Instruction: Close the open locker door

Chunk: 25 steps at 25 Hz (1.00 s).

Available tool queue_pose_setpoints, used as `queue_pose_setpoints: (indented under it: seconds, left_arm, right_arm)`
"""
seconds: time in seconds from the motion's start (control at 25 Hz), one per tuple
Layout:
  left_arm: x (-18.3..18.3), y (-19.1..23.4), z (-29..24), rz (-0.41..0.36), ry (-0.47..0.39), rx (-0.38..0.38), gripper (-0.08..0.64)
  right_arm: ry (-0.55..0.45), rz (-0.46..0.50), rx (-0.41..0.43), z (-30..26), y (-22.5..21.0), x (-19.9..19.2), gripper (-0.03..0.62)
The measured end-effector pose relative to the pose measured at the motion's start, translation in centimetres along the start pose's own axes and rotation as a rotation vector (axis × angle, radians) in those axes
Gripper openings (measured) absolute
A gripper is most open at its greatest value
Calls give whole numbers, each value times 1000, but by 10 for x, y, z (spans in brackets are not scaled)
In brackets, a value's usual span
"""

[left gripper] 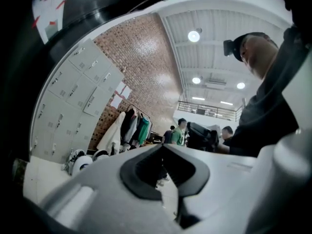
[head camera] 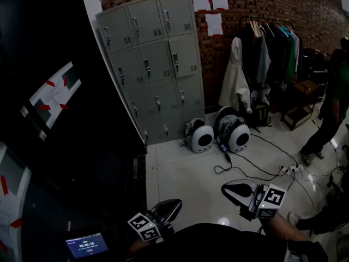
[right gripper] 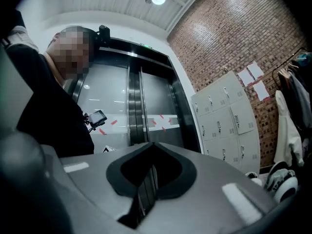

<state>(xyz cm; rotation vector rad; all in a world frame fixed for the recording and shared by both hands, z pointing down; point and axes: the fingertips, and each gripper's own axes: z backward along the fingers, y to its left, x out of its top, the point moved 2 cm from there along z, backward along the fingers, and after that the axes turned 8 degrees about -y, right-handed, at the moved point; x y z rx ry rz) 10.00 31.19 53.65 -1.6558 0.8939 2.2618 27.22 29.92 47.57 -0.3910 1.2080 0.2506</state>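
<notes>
One upright locker door [head camera: 184, 56] hangs ajar, long axis vertical.

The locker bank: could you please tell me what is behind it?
A brick wall with three white paper sheets beside the top right corner of the locker bank; the part directly behind is covered.

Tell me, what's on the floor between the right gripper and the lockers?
Head view: two round white pods by the lockers, a black cable, then bare white floor to the right gripper.
</notes>
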Motion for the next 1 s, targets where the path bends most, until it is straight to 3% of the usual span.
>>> queue_pose_setpoints:
  seconds: [0.16, 0.48, 1.0]
  left_arm:
    - [8, 4, 28, -8, -28, 51, 0]
    - [34, 23, 72, -17, -65, 75, 0]
    - [46, 24, 73, -38, -82, 65, 0]
  right_arm:
    - [6, 1, 8, -22, 11, -7, 6]
    - [14, 27, 52, -75, 42, -15, 5]
    - [37, 52, 67, -80, 47, -14, 5]
